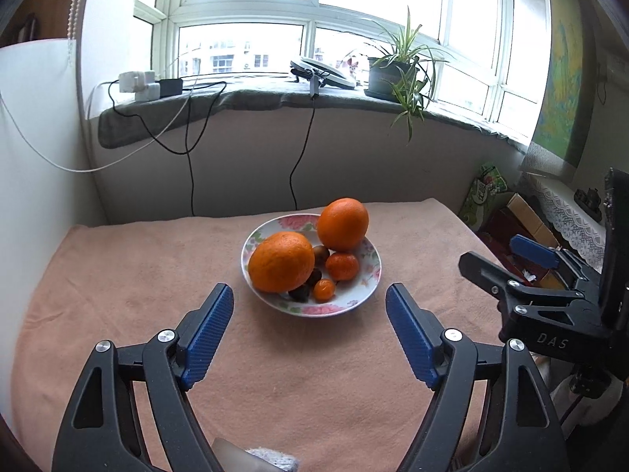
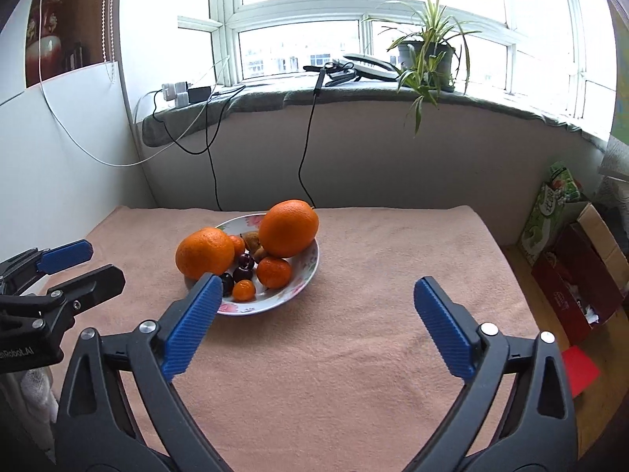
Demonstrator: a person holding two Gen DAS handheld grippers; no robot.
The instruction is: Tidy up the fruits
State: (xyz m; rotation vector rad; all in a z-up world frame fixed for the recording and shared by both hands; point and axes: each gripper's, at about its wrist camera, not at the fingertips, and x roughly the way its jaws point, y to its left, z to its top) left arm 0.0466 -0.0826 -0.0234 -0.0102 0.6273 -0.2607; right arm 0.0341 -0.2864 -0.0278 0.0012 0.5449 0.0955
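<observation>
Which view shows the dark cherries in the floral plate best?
The right wrist view: two cherries sit exposed between the oranges, and a third is partly behind the right tool's finger. In the left wrist view the cherries are mostly hidden under the near big orange on the plate.

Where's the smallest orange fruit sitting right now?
The smallest orange fruit lies at the near edge of the floral plate, just in front of the mid-sized mandarin and beside the dark cherries.
</observation>
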